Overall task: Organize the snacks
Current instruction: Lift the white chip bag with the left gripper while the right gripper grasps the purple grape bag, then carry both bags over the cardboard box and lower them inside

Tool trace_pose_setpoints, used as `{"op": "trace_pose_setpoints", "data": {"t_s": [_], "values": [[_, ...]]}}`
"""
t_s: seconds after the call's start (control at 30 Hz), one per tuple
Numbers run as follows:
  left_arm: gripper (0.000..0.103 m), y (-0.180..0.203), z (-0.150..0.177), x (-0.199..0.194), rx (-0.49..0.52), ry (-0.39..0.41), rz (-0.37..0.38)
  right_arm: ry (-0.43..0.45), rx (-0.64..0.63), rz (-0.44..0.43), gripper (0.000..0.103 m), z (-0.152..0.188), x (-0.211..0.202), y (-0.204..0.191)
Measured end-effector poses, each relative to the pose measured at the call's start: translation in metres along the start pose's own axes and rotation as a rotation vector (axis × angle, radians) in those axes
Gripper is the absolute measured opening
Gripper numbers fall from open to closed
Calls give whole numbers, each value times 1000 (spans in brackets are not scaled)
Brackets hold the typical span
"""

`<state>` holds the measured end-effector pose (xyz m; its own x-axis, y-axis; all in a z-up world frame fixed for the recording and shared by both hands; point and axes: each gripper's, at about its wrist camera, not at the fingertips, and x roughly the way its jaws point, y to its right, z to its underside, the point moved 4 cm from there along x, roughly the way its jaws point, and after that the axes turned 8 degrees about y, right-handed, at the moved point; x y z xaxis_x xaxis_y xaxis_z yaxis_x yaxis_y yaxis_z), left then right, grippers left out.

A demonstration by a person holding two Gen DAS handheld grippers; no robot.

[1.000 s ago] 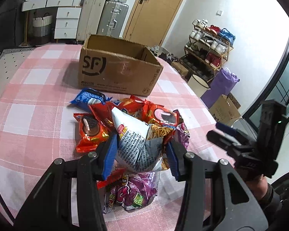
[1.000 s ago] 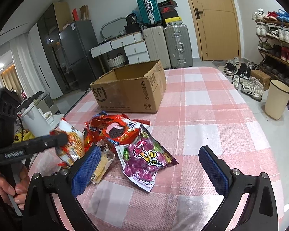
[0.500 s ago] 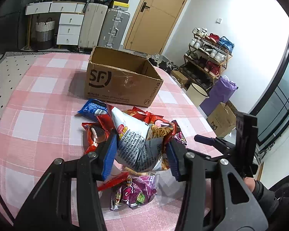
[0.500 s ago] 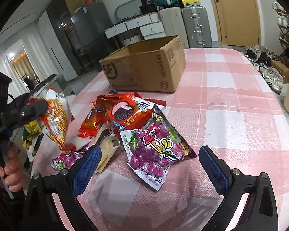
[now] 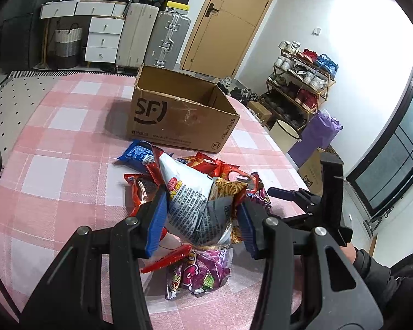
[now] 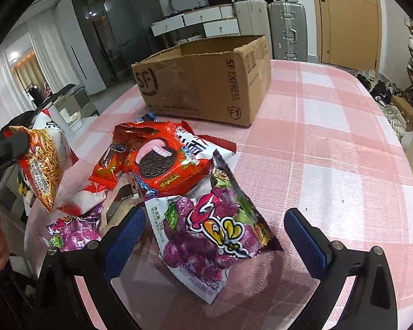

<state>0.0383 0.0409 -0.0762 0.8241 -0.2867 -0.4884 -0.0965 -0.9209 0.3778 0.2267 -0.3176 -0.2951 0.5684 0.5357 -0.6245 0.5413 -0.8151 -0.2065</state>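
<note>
My left gripper (image 5: pixel 201 220) is shut on a white and orange noodle-snack bag (image 5: pixel 192 200) and holds it above the snack pile; the same bag (image 6: pixel 44 162) shows at the left of the right wrist view. My right gripper (image 6: pixel 214 233) is open, its jaws straddling a purple grape-candy bag (image 6: pixel 214 231) that lies on the table. A red cookie pack (image 6: pixel 162 162) lies just beyond it. An open cardboard SF box (image 5: pixel 179 112) stands behind the pile, also in the right wrist view (image 6: pixel 206 82).
The pile also holds a blue cookie pack (image 5: pixel 137 154), other red packs (image 5: pixel 143 189) and a second purple bag (image 6: pixel 74 231). The pink checked tablecloth (image 6: pixel 330 137) covers the table. Suitcases (image 5: pixel 151 38), drawers and a shoe rack (image 5: pixel 303 79) stand beyond the table.
My left gripper has lifted the noodle-snack bag higher above the pile. My right gripper has moved forward and down over the purple candy bag.
</note>
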Motion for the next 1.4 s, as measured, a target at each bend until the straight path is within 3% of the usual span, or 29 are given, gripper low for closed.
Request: {"op": "trace_pose_setpoints", "data": {"t_s": [0.07, 0.1, 0.2, 0.5, 0.97, 1.4], "values": [[44, 1, 0, 3, 0, -1, 0, -3, -5, 6, 102, 1, 2, 0], [44, 0, 0, 1, -1, -2, 1, -5, -4, 7, 97, 1, 2, 0], [45, 0, 0, 2, 3, -6, -1, -28, 1, 5, 73, 4, 9, 3], [45, 0, -1, 1, 4, -5, -1, -7, 44, -42, 56, 12, -2, 8], [45, 6, 0, -1, 8, -1, -4, 68, 109, -64, 54, 11, -33, 12], [45, 6, -8, -10, 14, 11, -20, 216, 126, -100, 54, -19, -84, -1]]}}
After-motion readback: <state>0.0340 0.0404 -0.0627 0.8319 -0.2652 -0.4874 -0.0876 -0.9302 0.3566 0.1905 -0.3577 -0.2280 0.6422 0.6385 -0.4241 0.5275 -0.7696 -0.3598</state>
